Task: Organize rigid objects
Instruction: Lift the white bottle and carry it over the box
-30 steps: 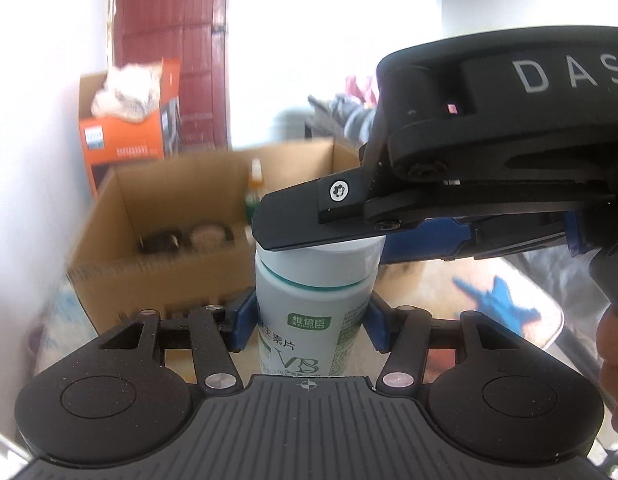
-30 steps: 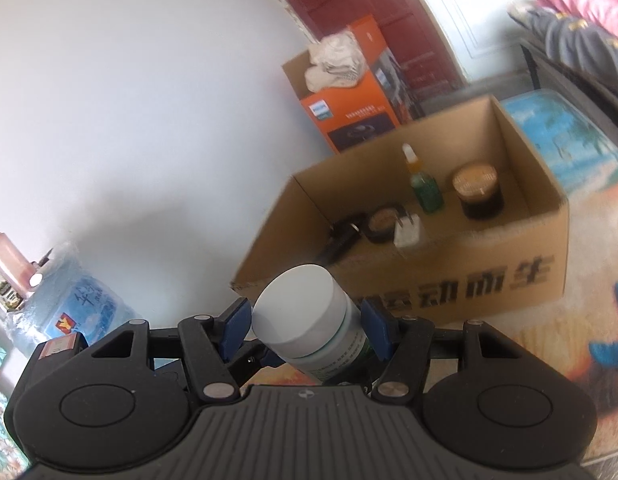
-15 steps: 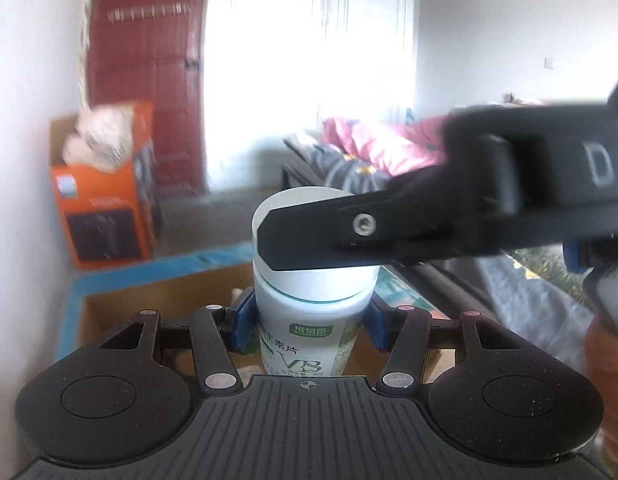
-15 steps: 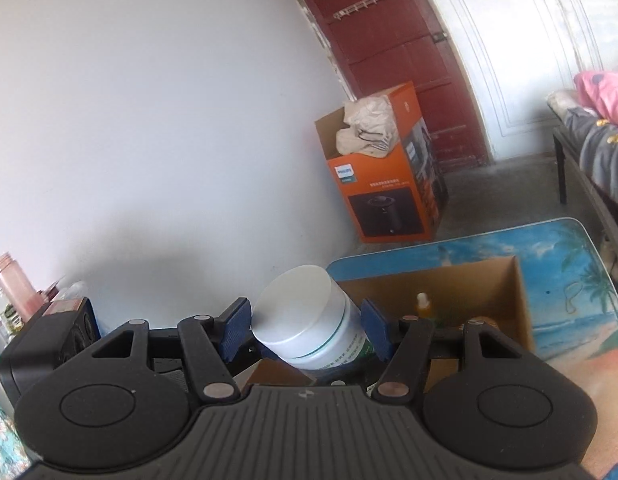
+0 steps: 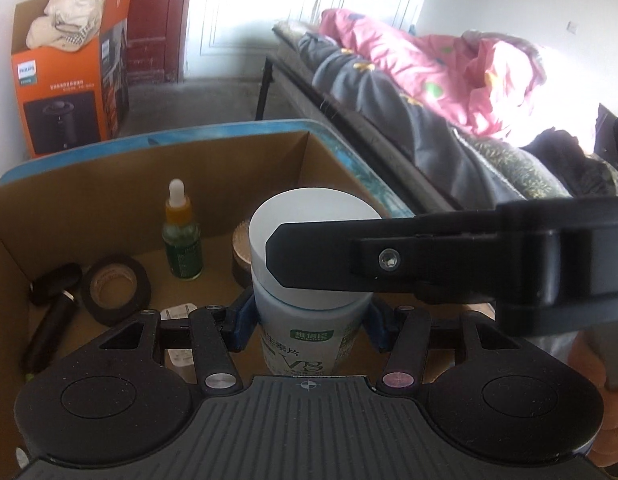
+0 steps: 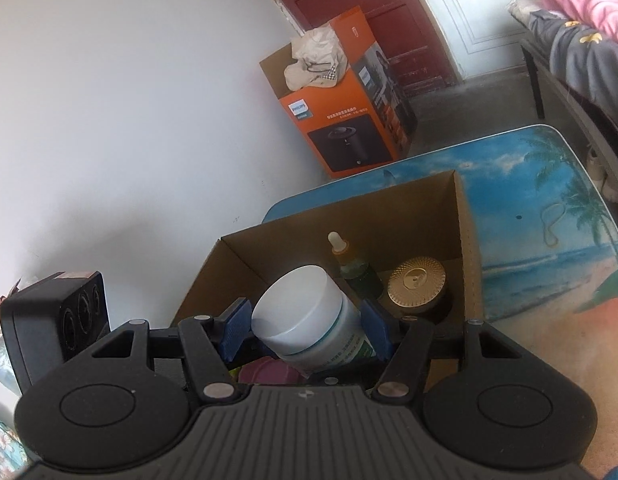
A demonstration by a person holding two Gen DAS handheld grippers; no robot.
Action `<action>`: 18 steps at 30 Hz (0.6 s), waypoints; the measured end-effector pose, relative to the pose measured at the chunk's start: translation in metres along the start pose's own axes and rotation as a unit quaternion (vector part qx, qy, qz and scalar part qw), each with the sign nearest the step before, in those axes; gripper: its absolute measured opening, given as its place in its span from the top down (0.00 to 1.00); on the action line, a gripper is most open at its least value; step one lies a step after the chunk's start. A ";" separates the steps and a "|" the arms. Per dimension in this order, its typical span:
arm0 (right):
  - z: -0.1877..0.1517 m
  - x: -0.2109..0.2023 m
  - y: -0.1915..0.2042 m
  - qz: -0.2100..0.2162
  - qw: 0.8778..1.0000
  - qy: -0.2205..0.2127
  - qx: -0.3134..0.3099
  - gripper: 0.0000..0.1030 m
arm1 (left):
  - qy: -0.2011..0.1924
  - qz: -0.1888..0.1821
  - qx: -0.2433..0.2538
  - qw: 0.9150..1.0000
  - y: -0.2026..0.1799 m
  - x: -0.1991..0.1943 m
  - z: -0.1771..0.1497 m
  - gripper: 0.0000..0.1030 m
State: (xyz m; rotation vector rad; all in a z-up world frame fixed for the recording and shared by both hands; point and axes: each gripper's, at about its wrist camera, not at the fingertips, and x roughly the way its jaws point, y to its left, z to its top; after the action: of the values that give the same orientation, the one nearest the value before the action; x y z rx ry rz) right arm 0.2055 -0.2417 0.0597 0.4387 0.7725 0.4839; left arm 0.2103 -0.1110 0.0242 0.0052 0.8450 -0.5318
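Both the left gripper [image 5: 307,312] and right gripper [image 6: 305,330] clench the white bottle [image 5: 309,280] above the cardboard box [image 5: 89,200]; inside, dropper bottle [image 5: 181,240] at eleven o'clock, tape roll [image 5: 116,286] at nine.

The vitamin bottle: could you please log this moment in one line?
vitamin bottle: upright | left tongs: shut on it | right tongs: shut on cap | over cardboard box

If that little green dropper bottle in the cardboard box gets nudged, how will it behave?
The small green glass dropper bottle stands upright, tall and narrow, so it would probably tip easily. It looks like glass, so likely rigid and breakable. On its side, its round body might roll toward the black tape roll.
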 end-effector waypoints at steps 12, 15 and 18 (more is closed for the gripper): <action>-0.003 0.007 -0.012 -0.034 0.999 0.002 -0.034 0.38 | 0.030 0.009 -0.010 0.999 -0.001 0.014 0.008 0.43; -0.003 0.003 -0.013 -0.033 0.999 -0.006 -0.034 0.38 | 0.021 0.007 -0.009 1.000 -0.003 0.013 0.009 0.35; -0.003 -0.006 -0.011 -0.025 0.999 -0.025 -0.035 0.37 | -0.006 -0.002 -0.001 1.000 -0.007 0.006 0.007 0.21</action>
State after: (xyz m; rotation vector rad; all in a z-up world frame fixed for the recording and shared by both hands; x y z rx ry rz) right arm 0.2024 -0.2532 0.0555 0.3646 0.7154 0.4506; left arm 0.2156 -0.1208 0.0262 -0.0019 0.8344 -0.5337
